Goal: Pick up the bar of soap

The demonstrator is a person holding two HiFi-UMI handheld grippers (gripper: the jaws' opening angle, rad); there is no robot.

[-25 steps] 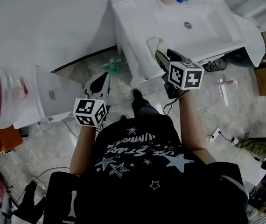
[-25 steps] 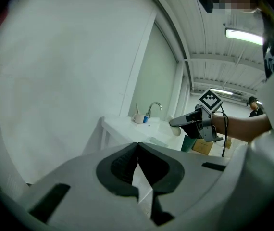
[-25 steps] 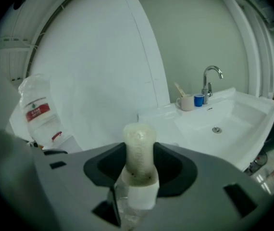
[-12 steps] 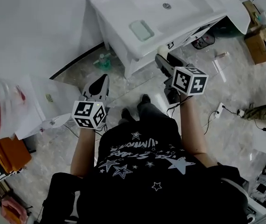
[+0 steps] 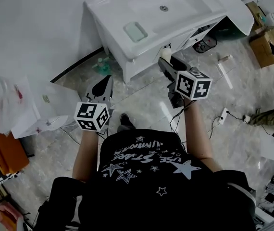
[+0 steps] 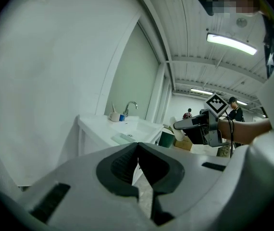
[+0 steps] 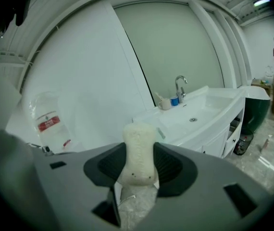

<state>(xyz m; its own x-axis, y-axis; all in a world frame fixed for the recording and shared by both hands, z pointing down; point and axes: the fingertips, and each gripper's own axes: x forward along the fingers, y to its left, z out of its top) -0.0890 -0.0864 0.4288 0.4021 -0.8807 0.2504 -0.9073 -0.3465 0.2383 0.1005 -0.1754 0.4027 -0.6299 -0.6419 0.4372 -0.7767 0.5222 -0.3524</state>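
Cream soap bar (image 7: 138, 141) clamped upright in my right claw (image 7: 140, 161), clear of sink (image 5: 109, 12); left claw (image 6: 138, 165) closed, empty. Pick-up looks done; next I just hold grip steady.

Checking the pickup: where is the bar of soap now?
Head view: the bar of soap sits clamped in the right gripper, above the floor beside the sink vanity.
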